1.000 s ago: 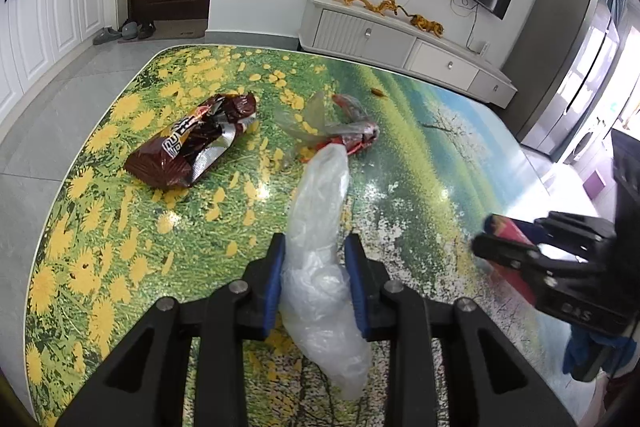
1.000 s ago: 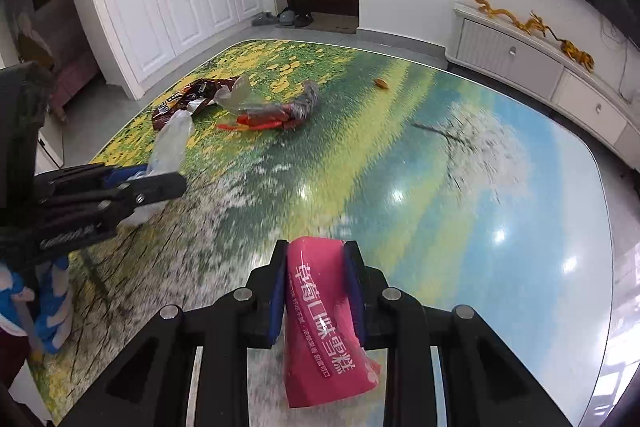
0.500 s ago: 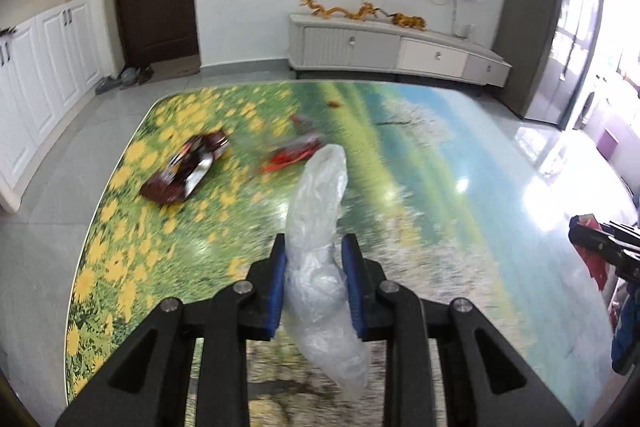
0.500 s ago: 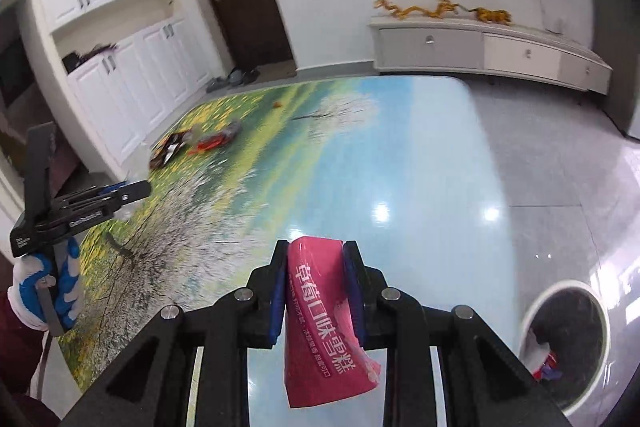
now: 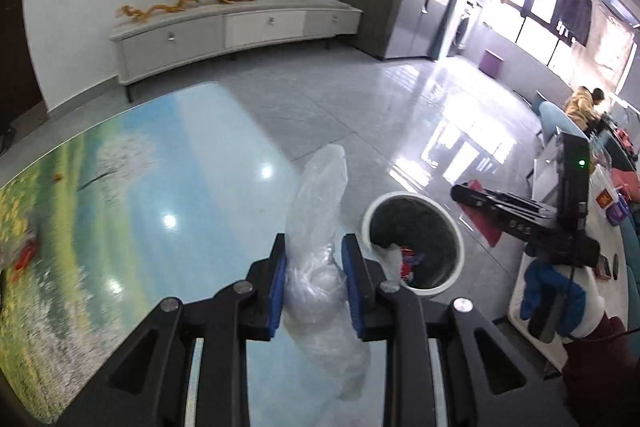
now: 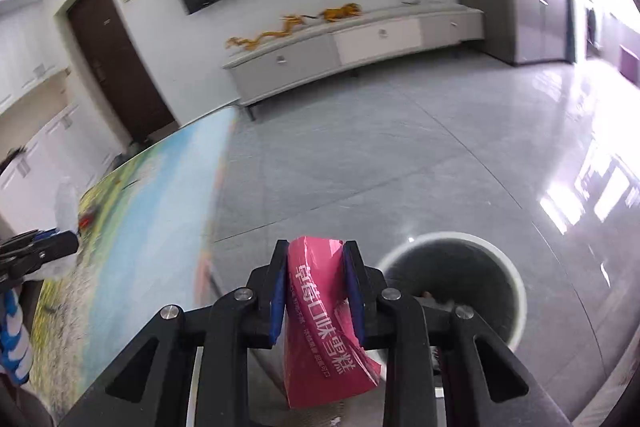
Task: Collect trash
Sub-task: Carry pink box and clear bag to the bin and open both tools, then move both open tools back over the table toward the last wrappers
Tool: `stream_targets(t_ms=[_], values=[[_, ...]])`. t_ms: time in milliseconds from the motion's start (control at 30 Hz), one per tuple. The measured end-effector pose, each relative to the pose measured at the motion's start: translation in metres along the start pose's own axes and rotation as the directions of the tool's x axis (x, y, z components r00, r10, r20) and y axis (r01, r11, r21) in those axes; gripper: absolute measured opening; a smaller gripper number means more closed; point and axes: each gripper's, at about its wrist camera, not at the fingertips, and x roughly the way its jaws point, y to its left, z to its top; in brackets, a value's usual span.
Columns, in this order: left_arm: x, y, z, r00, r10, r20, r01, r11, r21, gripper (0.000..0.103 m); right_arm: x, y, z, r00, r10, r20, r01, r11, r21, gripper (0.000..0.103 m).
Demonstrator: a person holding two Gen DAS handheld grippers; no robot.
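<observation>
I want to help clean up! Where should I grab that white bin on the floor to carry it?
Grab the bin by its rim, coming from straight above. It stands upright and open, and the round wall looks too wide for tongs.

A glossy worktop [image 5: 168,187] printed with a meadow-and-sky landscape sits at the left of both wrist views, its far edge ending near a long white cabinet [image 5: 224,31] that stands on the polished grey tile floor [image 5: 360,99]. A red scrap of wrapper [image 5: 26,253] lies on the green, flower-printed end of the worktop, blurred, with a small orange speck [image 5: 58,177] farther along the surface. A round white-rimmed bin [image 5: 412,245] with a dark liner stands on the floor just beside the worktop's blue end, a few pieces of litter visible inside it.
</observation>
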Motion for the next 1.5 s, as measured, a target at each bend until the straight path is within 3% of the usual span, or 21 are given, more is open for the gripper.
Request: stream_targets(t_ms=[167,267,400,433,500,600,733,867,1100,1500], values=[[0.064,-0.072,0.034,0.995,-0.057,-0.083,0.065,0.993,0.099,0.025,0.013,-0.062,0.001,0.998,-0.053,-0.017,0.054,0.992,0.114,0.028],[0.1,-0.105,0.049,0.992,-0.049,-0.112,0.064,0.988,0.138,0.026,0.018,-0.089,0.002,0.997,-0.075,-0.028,0.079,0.985,0.154,0.03],[0.136,-0.134,0.06,0.988,-0.059,-0.146,0.079,0.987,0.137,0.027,0.017,-0.111,0.003,0.994,-0.1,-0.032,0.104,0.978,0.182,0.034],[0.142,-0.139,0.063,0.987,-0.059,-0.15,0.079,0.988,0.135,0.028,0.016,-0.115,0.003,0.994,-0.106,-0.034,0.11,0.977,0.184,0.037],[0.155,-0.146,0.068,0.981,-0.086,-0.172,0.106,0.988,0.115,0.03,0.012,-0.12,0.003,0.991,-0.13,-0.033,0.133,0.973,0.186,0.055],[0.163,-0.15,0.073,0.977,-0.112,-0.179,0.127,0.989,0.079,0.05,0.003,-0.126,0.002,0.989,-0.147,-0.017,0.148,0.968,0.203,0.056],[0.157,-0.143,0.079,0.975,-0.14,-0.172,0.149,0.988,0.041,0.054,-0.01,-0.132,-0.002,0.985,-0.171,-0.008,0.168,0.961,0.219,0.057],[0.142,-0.14,0.079,0.981,-0.117,-0.153,0.128,0.99,0.064,0.054,-0.024,-0.128,-0.004,0.984,-0.178,0.009,0.172,0.962,0.212,0.057],[0.09,-0.121,0.067,0.998,-0.057,-0.021,0.059,0.995,0.079,0.054,-0.052,-0.108,-0.001,0.983,-0.175,0.06,0.161,0.969,0.188,0.057],[-0.018,-0.061,0.015,0.994,0.065,0.092,-0.076,0.99,0.122,0.054,-0.089,-0.023,0.009,0.985,-0.085,0.148,0.072,0.993,0.089,0.059]])
